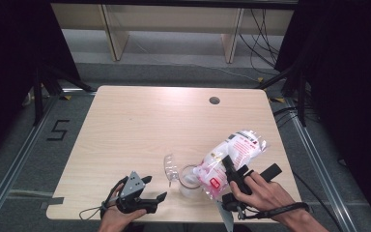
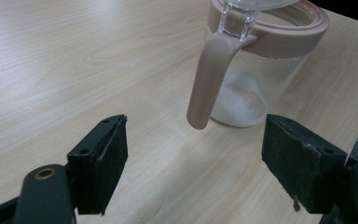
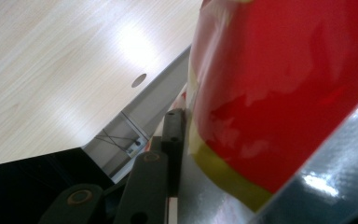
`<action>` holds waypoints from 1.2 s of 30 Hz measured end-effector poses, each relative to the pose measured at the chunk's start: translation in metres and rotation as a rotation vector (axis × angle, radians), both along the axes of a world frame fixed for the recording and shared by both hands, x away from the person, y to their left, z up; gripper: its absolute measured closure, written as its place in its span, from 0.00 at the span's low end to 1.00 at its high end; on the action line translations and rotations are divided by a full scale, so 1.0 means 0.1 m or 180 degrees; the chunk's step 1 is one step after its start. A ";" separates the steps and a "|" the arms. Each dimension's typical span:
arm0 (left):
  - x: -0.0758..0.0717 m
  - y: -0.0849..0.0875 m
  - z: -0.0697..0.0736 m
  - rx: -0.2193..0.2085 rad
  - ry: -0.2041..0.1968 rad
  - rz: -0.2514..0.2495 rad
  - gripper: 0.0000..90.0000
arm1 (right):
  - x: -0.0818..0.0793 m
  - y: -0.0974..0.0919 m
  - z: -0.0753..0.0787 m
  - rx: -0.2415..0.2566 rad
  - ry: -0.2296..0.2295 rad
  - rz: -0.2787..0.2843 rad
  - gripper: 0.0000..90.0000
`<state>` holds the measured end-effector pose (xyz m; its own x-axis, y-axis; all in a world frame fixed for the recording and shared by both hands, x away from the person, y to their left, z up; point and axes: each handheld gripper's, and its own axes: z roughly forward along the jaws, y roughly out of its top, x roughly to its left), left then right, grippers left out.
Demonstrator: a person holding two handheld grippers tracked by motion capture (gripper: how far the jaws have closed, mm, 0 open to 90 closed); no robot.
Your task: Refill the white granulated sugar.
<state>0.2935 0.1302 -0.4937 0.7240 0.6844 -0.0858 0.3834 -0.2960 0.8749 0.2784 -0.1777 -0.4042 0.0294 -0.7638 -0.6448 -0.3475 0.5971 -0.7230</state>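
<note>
A clear glass jar with a pale pink rim and hanging pink handle (image 2: pixel 256 60) stands near the surface's front edge, a little right of its middle, with white powder lying in its bottom. Its clear lid (image 1: pixel 170 167) is flipped open toward the left. A clear plastic bag with red and white print (image 1: pixel 227 162) is tilted above the jar, its lower end at the jar's mouth. The right gripper (image 1: pixel 235 180) is clamped on this bag near its lower part. The left gripper (image 2: pixel 193 161) rests low by the front edge, left of the jar, jaws spread wide apart and empty, on the light wooden surface (image 1: pixel 140 125)
</note>
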 end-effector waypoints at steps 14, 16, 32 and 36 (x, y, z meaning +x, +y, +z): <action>-0.01 -0.01 0.00 -0.0063 0.0040 0.0048 0.25 | -0.01 -0.01 -0.01 -0.0008 -0.0069 -0.0010 0.84; -0.01 0.00 0.00 -0.0038 0.0041 0.0044 0.25 | -0.01 -0.01 -0.01 0.0006 -0.0060 -0.0003 0.84; -0.01 -0.01 0.00 -0.0043 0.0041 0.0042 0.25 | -0.05 -0.01 -0.01 0.0004 -0.0086 -0.0002 0.85; -0.01 -0.01 0.00 -0.0053 0.0039 0.0046 0.25 | -0.04 -0.02 -0.01 -0.0006 -0.0090 -0.0010 0.85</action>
<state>0.2927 0.1296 -0.4938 0.7129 0.6932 -0.1061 0.3983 -0.2757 0.8748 0.2740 -0.1800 -0.4048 0.0452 -0.7651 -0.6423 -0.3249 0.5968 -0.7337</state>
